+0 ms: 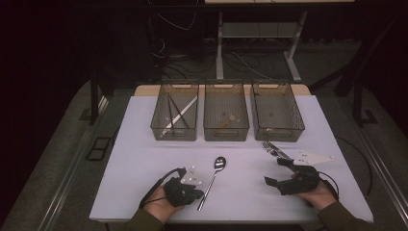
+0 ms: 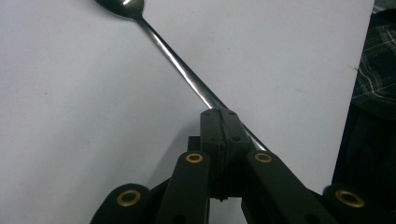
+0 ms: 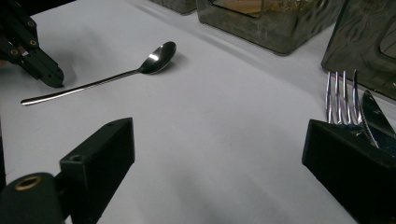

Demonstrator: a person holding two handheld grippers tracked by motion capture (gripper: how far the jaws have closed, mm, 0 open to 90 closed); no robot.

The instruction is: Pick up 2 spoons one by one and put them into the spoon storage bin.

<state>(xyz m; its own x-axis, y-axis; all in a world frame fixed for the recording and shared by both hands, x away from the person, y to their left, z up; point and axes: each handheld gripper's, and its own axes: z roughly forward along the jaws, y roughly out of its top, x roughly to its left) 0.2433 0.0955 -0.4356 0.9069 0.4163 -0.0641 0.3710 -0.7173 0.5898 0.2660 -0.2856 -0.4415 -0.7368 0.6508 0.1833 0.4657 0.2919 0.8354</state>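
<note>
So we've got the spoon [image 1: 213, 176] lying flat on the white table [image 1: 144, 159], lower middle of the high view, bowl pointing toward the top of the frame and the handle running down and slightly left. Our left gripper [image 1: 197, 193] sits at the lower left of that view, right next to the handle end. In the left gripper view its jaws are pressed together with nothing between them, and the spoon's handle [image 2: 187, 74] runs diagonally from the top left down behind the closed tips. From the right gripper view, that gripper's tip [image 3: 55, 79] looks just above the handle near its end; whether it actually touches, we can't tell.

Our right gripper [image 1: 274, 172] is at the lower right of the high view with jaws spread wide, holding nothing. A fork [image 3: 340, 95] and a knife [image 3: 376, 114] lie side by side just past its right-hand jaw.

Three dark see-through bins [image 1: 226, 132] line up across the upper middle. The left one has a couple of long thin sticks in it.
</note>
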